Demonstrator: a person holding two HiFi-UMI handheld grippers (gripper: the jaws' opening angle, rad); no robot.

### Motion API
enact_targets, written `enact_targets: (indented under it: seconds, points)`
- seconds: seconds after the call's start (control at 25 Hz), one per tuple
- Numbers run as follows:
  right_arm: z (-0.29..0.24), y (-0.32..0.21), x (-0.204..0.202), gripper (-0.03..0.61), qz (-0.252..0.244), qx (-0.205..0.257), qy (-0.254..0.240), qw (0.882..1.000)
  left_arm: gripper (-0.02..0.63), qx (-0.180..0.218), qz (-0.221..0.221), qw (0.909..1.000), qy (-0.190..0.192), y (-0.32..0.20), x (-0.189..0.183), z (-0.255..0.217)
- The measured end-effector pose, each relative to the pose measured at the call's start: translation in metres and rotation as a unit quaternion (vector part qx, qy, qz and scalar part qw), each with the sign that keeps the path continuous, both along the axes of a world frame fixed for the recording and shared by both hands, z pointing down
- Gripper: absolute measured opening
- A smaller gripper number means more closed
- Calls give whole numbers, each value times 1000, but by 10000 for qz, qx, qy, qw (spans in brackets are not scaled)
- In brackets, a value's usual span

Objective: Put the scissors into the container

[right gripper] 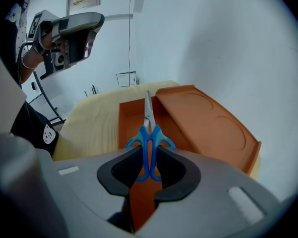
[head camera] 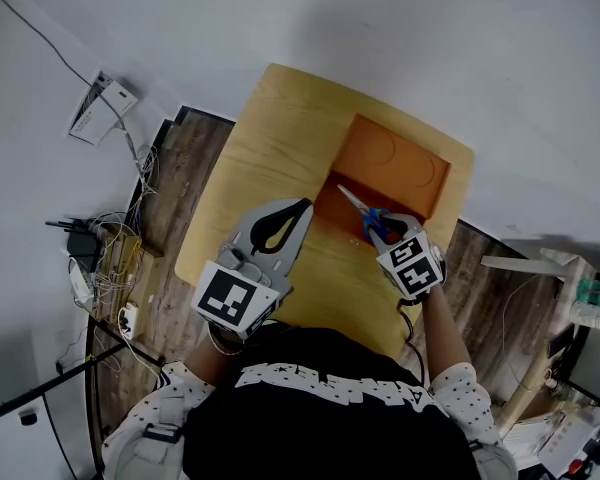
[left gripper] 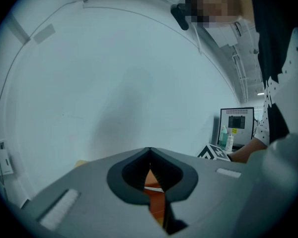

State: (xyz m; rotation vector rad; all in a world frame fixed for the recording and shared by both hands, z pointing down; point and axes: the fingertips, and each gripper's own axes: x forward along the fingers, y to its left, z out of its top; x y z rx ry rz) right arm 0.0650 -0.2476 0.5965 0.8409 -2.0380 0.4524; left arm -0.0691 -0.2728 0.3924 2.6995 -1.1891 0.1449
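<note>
An orange container sits on the wooden table [head camera: 250,168], its tray [head camera: 330,200] open and its lid [head camera: 395,163] leaning back behind it. My right gripper [head camera: 385,230] is shut on the blue handles of the scissors [head camera: 365,213], whose closed blades point over the tray. In the right gripper view the scissors [right gripper: 149,133] stick out from between the jaws [right gripper: 149,157], above the tray [right gripper: 130,117] and beside the lid [right gripper: 203,125]. My left gripper [head camera: 302,206] hovers over the table left of the tray, shut with nothing in it; its tips [left gripper: 149,151] meet.
The small table has floor all around its near edges. Cables and power strips [head camera: 105,263] lie on the floor at the left, with a white box [head camera: 105,103] by the wall. A monitor [left gripper: 237,125] and a white stand [head camera: 540,268] are at the right.
</note>
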Motion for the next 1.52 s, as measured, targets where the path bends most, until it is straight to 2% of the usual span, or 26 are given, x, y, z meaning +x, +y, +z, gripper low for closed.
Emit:
enact_targets:
  seconds: [0.2,0.4,0.72,1.52]
  points:
    - [10,-2,-2,103,-134,-79,223,9996,2,-1,39,10000,-55,0,3,-2]
    - [21,-2,-5,103,-440,-208,656,9967,2,3,86,10000,-12,2,4,0]
    - [31,-6,-10,103,-501,-332,701,9957,2,4,55,9999,99,1,-1,0]
    - [41,-12,-9,106,-608,-330,929,9933,2,-58,69,10000,22,3,-1,4]
